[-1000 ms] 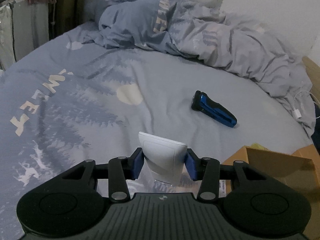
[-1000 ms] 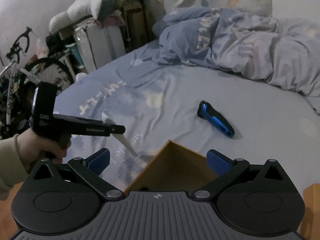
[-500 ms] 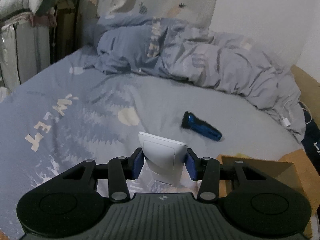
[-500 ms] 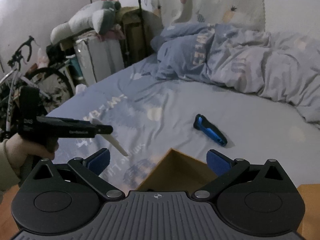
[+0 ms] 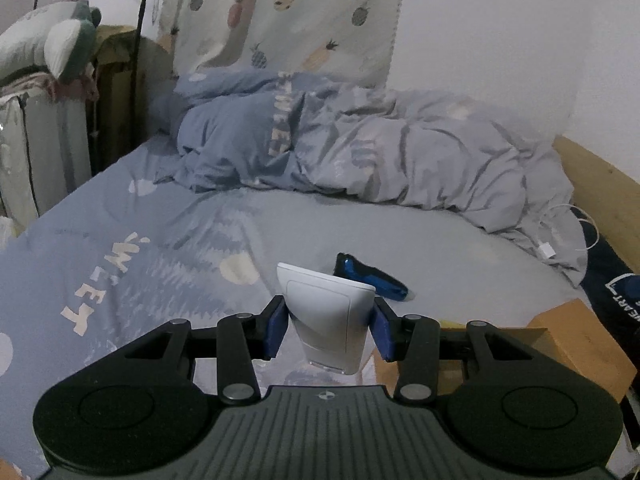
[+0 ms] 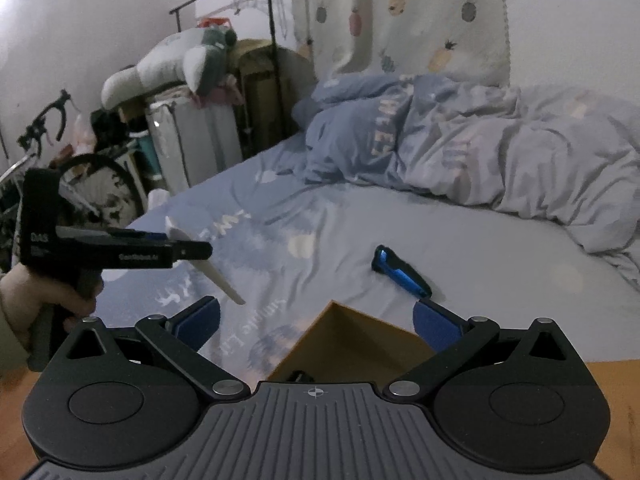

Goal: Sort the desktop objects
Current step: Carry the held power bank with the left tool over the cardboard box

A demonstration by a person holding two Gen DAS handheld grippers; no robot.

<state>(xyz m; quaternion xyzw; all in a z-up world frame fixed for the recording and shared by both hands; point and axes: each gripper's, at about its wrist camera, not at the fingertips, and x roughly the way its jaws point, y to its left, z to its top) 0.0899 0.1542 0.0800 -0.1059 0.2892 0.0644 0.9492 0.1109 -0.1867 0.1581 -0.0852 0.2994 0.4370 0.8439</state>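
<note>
My left gripper is shut on a flat white device and holds it in the air above the bed; in the right wrist view the gripper and the white device show at the left, tilted. A blue and black shaver lies on the bedsheet beyond it, also in the right wrist view. My right gripper is open and empty above an open cardboard box, whose flaps show at the right of the left wrist view.
A crumpled grey-blue duvet lies along the far side of the bed. A white charging cable lies at the right edge. Shelves, a plush toy and a bicycle stand left of the bed.
My left gripper has lifted and pulled back with the white device, so the shaver now sits close behind it. The right gripper has also risen and tilted up; its jaws stay open.
</note>
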